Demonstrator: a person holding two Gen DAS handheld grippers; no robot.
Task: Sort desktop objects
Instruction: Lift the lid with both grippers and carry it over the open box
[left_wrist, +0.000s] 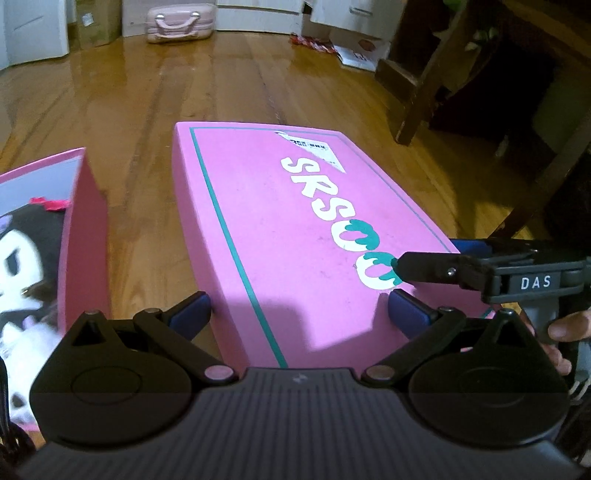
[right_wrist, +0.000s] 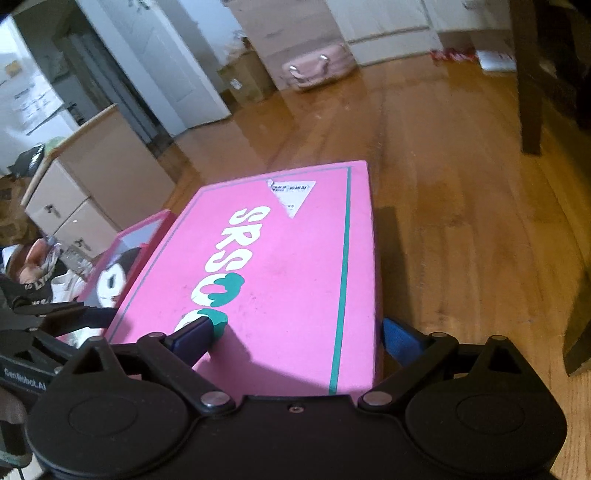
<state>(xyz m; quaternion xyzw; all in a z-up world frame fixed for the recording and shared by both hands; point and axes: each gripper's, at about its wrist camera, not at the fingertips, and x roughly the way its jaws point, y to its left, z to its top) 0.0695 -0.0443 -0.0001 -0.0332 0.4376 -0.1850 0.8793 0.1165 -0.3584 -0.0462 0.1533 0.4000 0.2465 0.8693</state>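
A big pink box (left_wrist: 295, 221) lettered in white and teal lies flat on the wooden floor. My left gripper (left_wrist: 300, 300) is open astride its near left edge, one finger against the side face and the other over the top. My right gripper (right_wrist: 295, 328) is open astride the near right edge (right_wrist: 376, 295), its left finger over the lid and its right finger beside the side wall. In the left wrist view the right gripper (left_wrist: 430, 254) reaches in from the right. A second pink box (left_wrist: 37, 240) showing a black-and-white cartoon figure sits close on the left.
A hand (left_wrist: 565, 328) holds the right gripper's handle. Dark wooden furniture legs (left_wrist: 417, 92) stand to the right. At the far wall lie a small pink case (left_wrist: 181, 22) and cardboard boxes. A low cabinet with drawers (right_wrist: 85, 184) and shoes (right_wrist: 37, 266) are on the left.
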